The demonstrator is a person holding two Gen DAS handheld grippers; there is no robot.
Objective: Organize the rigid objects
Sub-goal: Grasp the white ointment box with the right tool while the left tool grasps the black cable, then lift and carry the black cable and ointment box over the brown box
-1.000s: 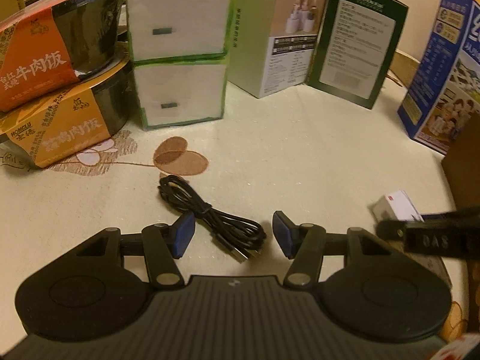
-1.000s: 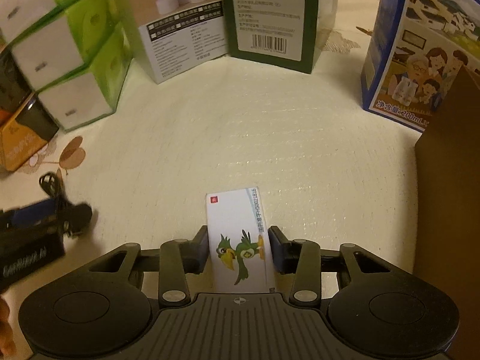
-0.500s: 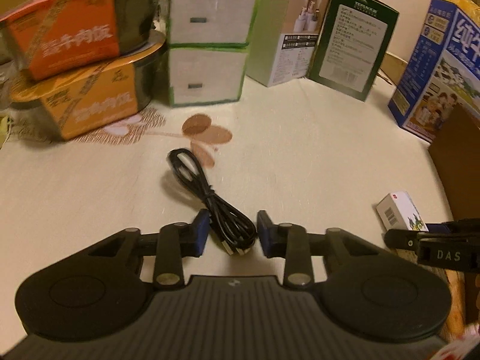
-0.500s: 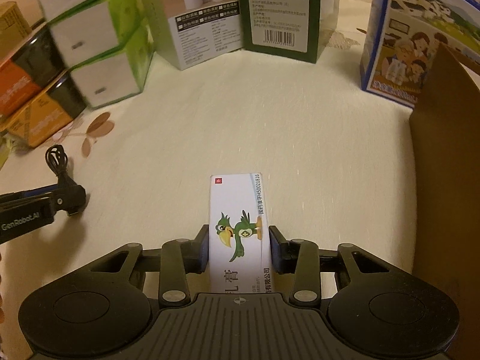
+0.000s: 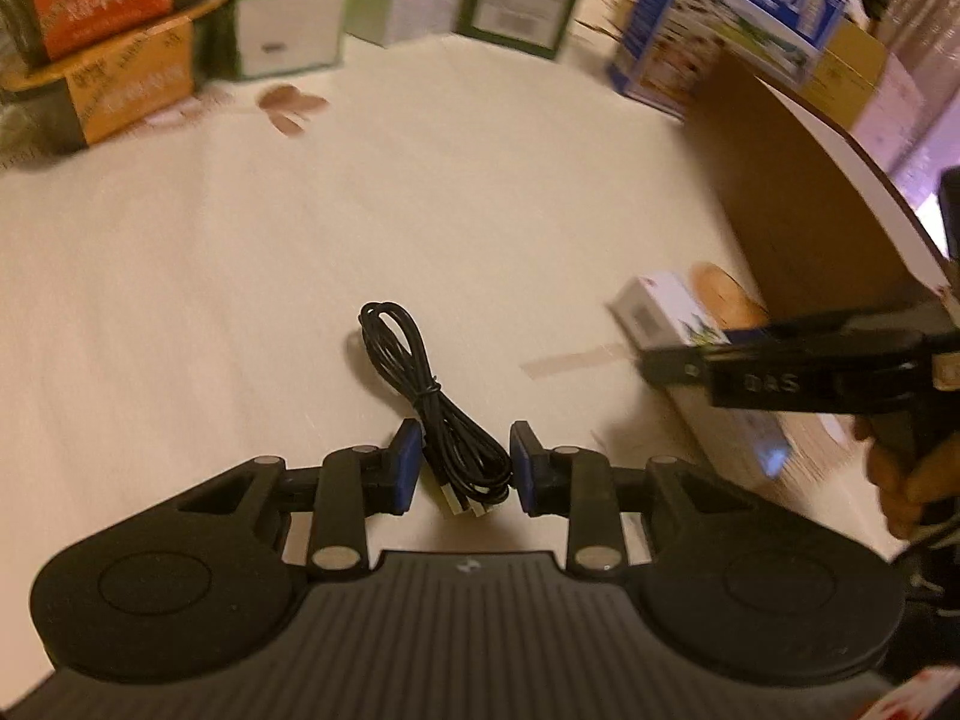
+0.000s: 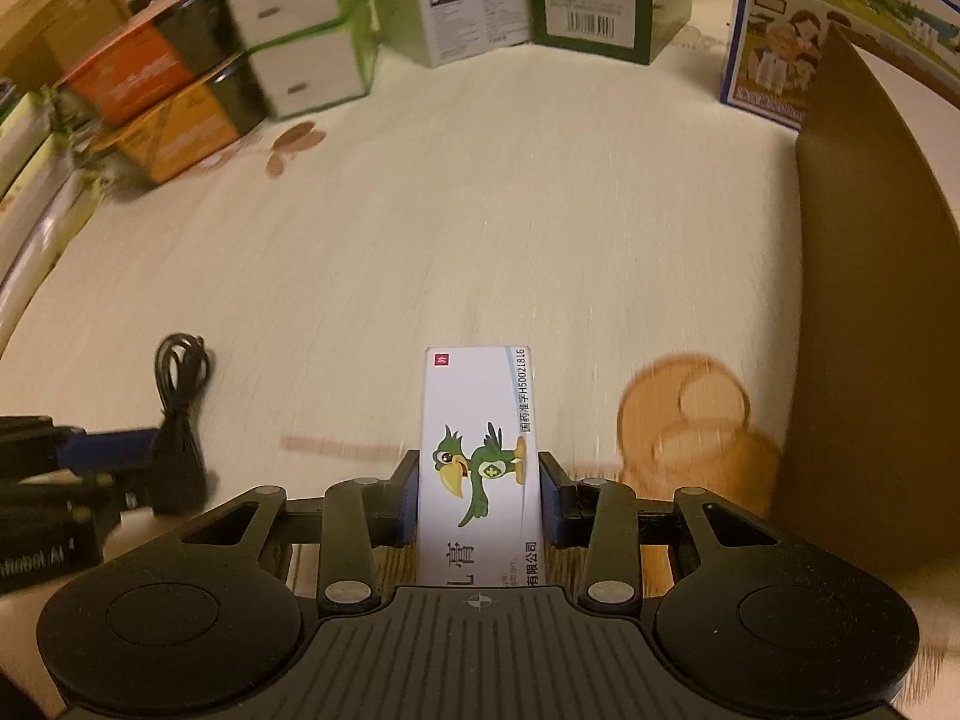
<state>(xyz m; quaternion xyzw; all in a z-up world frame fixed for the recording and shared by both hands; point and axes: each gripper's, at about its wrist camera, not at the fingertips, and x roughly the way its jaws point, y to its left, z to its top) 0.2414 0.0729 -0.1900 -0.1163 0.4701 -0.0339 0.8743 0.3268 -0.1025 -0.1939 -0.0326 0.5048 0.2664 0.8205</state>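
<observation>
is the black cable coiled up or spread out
Coiled: the black cable is a tied bundle, looped at its far end, between the left gripper's pads.

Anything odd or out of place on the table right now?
One thing: a strip of tape stuck flat on the tablecloth, near the cable, holding nothing. No spills or damage show.

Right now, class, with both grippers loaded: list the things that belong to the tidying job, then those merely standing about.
In the job:
- black cable, in the left gripper
- parrot box, in the right gripper

Standing about:
- stacked orange meal bowls
- blue milk carton
- brown cardboard flap
</observation>
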